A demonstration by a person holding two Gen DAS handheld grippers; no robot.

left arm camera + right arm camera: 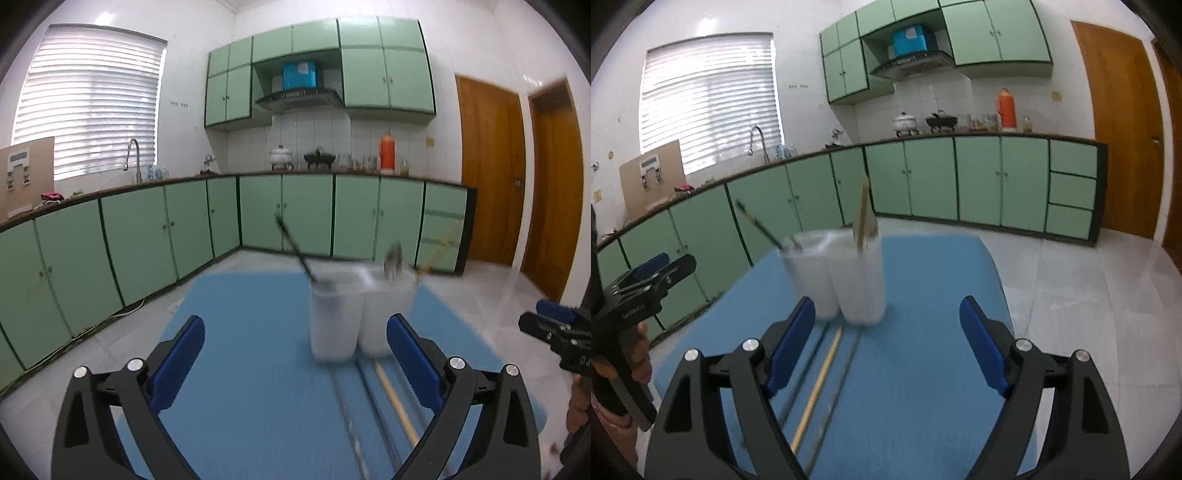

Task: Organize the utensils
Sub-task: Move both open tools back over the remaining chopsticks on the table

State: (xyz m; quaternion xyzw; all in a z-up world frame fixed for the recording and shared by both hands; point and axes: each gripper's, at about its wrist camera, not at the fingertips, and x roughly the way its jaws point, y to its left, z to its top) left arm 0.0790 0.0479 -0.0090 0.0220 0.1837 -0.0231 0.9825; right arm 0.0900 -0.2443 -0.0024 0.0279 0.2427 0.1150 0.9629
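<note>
Both claws, left gripper and right gripper, I read as spread apart, empty; white holders stand upright on blue mat, loose utensils lying before them.

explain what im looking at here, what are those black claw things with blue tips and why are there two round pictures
Each black claw is a hand-held two-finger gripper with blue pads; a person holds one in each hand. Each carries a wide-angle camera looking along its fingers, hence two round pictures. One picture is from the left gripper, the other from the right gripper. Each view also catches the other gripper at its edge.

Both stand open and hold nothing.

In front is a blue mat with two white cups side by side. A dark utensil leans out of one cup, and wooden sticks stand in the other. Several long thin utensils, one a wooden stick, lie on the mat in front of the cups. The pictures are blurred, so finer detail is unclear.
</note>
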